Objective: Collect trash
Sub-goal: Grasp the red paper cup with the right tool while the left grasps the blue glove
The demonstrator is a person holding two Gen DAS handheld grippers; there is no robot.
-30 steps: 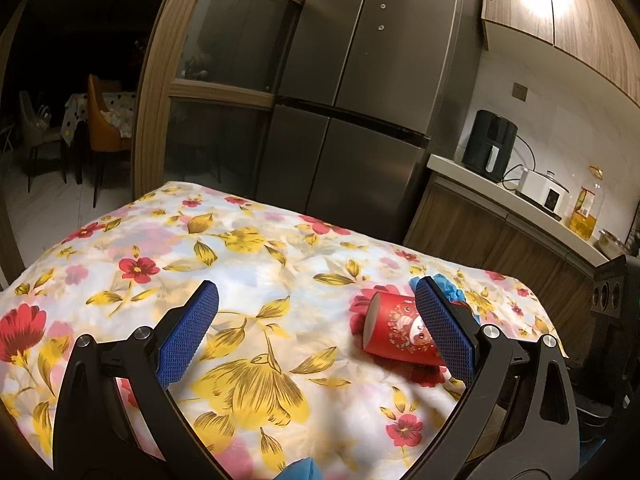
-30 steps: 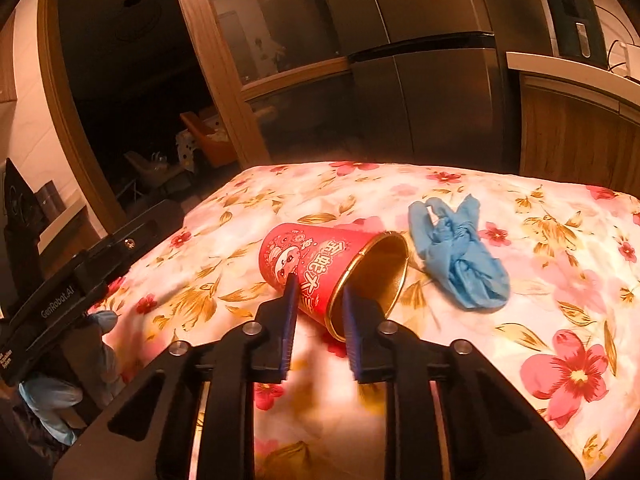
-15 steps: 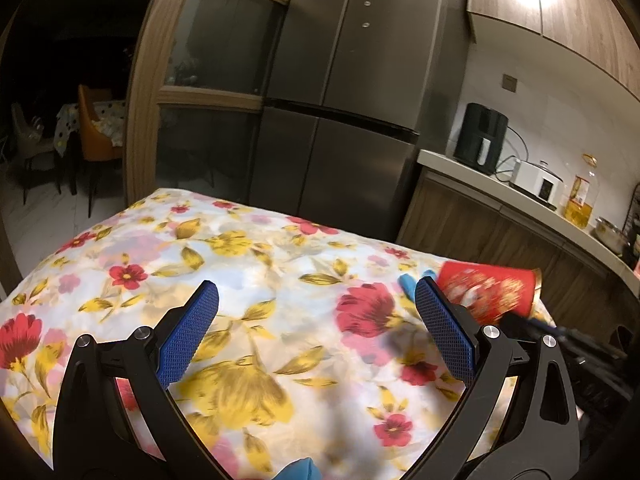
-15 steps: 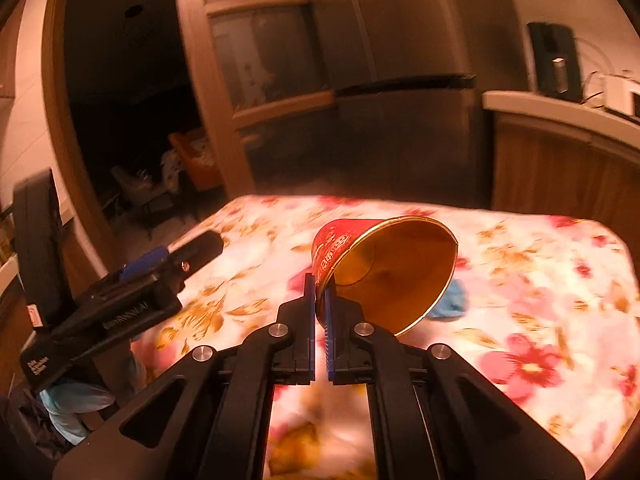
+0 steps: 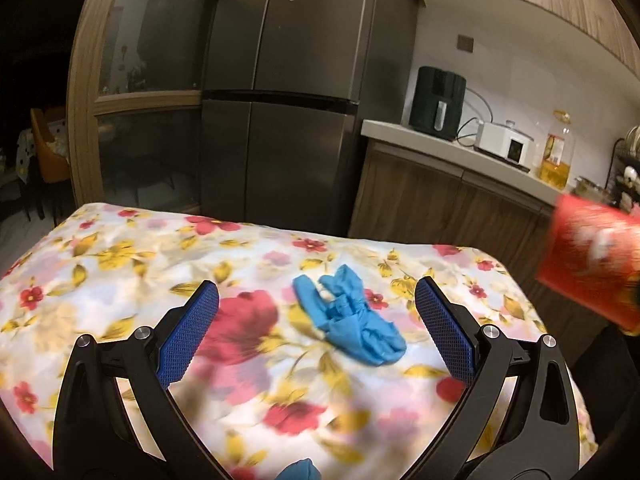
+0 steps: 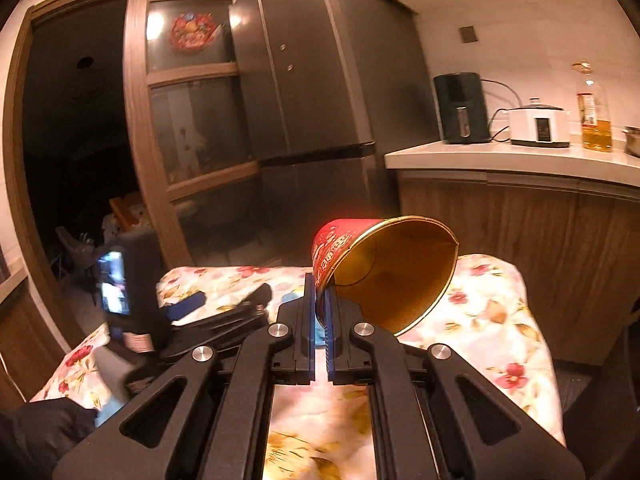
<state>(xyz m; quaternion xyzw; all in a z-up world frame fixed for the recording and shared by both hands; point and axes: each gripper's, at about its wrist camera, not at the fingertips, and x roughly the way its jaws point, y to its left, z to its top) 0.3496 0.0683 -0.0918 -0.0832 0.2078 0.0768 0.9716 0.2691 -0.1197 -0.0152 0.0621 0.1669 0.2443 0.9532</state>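
My right gripper (image 6: 319,294) is shut on the rim of a red paper cup (image 6: 384,268) with a gold inside, held up in the air with its mouth tipped toward the camera. In the left wrist view the same red cup (image 5: 592,264) hangs blurred at the far right, above the table's edge. A crumpled blue glove (image 5: 350,314) lies on the flowered tablecloth (image 5: 120,264), a little beyond and between the fingers of my left gripper (image 5: 316,320), which is open and holds nothing. The left gripper (image 6: 224,304) also shows low at the left of the right wrist view.
A steel fridge (image 5: 288,92) and a wood-framed glass door (image 5: 144,80) stand behind the table. A counter (image 5: 460,148) at the right carries a black appliance (image 5: 438,102), a white cooker (image 5: 506,142) and an oil bottle (image 5: 558,150). A dark room lies to the left.
The right gripper closed on the cup's rim and lifted it off the cloth, up and to the right. The left gripper swung right, so the blue glove now lies between its fingers.
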